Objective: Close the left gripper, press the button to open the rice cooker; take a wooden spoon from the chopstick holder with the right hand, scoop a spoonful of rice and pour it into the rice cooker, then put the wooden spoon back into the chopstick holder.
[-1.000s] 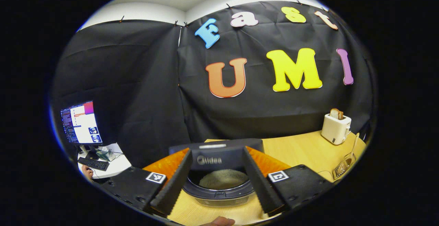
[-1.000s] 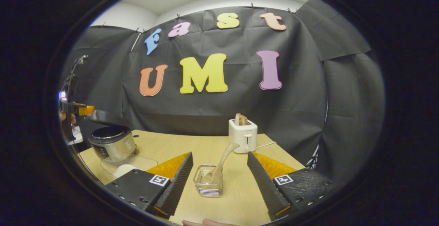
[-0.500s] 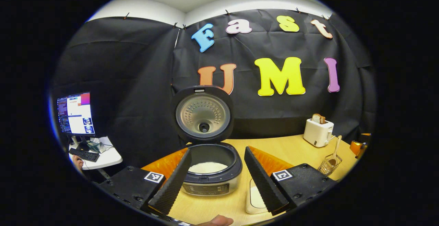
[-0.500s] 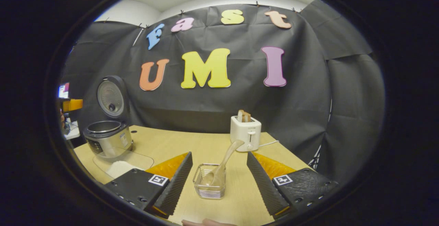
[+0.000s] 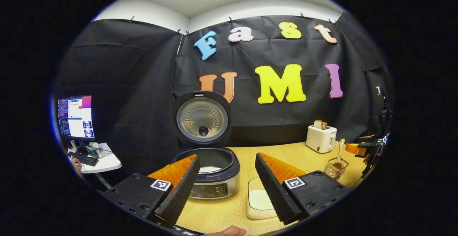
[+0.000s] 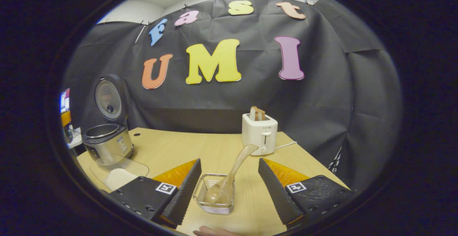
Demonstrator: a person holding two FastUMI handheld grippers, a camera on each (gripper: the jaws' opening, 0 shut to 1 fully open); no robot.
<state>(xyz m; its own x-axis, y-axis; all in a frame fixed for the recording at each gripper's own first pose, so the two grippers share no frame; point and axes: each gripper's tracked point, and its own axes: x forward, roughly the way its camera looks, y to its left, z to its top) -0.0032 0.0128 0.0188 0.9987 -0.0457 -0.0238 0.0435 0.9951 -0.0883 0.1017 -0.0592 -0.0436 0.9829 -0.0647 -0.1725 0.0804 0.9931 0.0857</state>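
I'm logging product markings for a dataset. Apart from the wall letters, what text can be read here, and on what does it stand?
No text reads clearly.
Front panel of the rice cooker: small markings, too small to read.
On the monitor: too blurred to read.
On the left gripper and right gripper: square tags with black-and-white patterns, no words.
On the toaster: no marking visible.

rice cooker (image 5: 211,178) silver, black lid | toaster (image 6: 259,134) white | table (image 6: 186,150) pale wood | spoon (image 6: 232,175) light wood
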